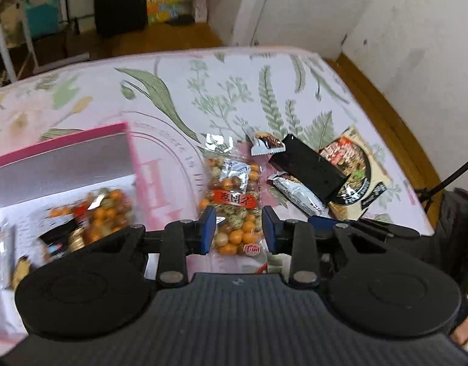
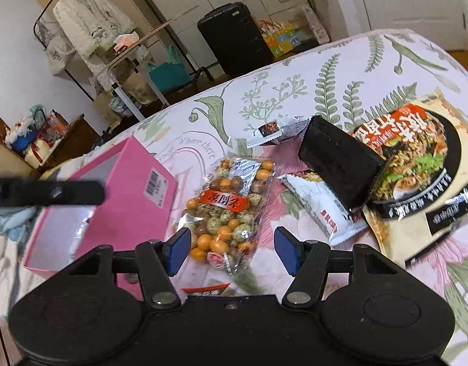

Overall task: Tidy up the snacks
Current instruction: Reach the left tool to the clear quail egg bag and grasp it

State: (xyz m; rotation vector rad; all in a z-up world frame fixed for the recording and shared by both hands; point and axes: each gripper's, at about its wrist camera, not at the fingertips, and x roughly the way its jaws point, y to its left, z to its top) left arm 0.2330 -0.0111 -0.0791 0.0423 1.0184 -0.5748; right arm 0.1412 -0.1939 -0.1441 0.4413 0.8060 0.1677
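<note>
Left wrist view: your left hand-held gripper (image 1: 238,228) hung with jaws apart over the nut bag (image 1: 234,204); your right hand-held gripper (image 2: 234,247) was apart too, beside the pink box (image 2: 133,195).

Both views are evenly and fairly brightly lit by soft, diffuse indoor light; shadows under the packets are faint and short. In the left wrist view, motion blur smears the pink box (image 1: 63,158) left of the left tool (image 1: 238,228) and the snacks inside it, so their labels cannot be read. Glare whitens the box's inner wall. The clear nut bag (image 2: 230,207) ahead of the right tool (image 2: 234,248) is sharper, with small glints on its film. Fisheye distortion bows the bed (image 2: 340,70) edge and darkens the frame corners; the room behind looks soft, perhaps out of focus.
</note>
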